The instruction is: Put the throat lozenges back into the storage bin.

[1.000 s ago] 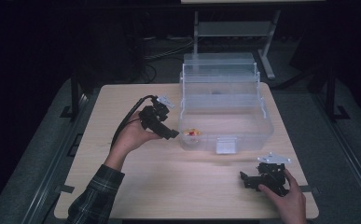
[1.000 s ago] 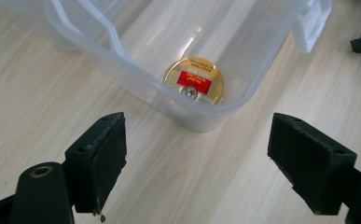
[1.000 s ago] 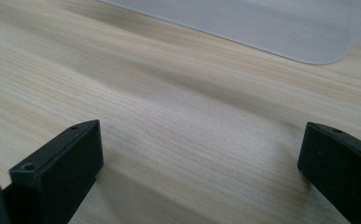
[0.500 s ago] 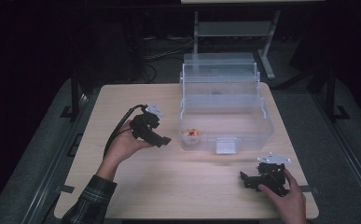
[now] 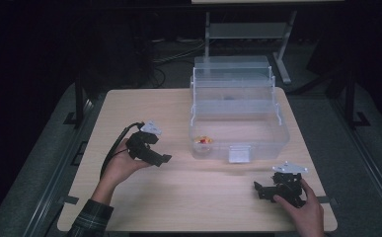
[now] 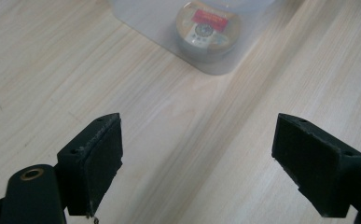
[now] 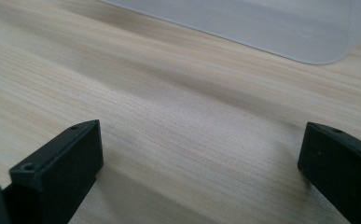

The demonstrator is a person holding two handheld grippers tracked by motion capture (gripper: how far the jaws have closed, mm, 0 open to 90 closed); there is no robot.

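I have the left hand-held gripper [image 5: 151,150] lifted off the desk [image 5: 139,103], jaws spread wide and empty, pointing toward the clear box [image 5: 238,113]. A small round tin [image 6: 207,29] with a red label sits inside the box's near left corner. My right hand-held gripper [image 5: 277,190] rests low at the desk's near right edge, jaws also released with nothing between them, the box's front wall ahead of it

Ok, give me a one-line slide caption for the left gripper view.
Open left gripper over the wooden table, facing a small round tin inside the clear plastic box.
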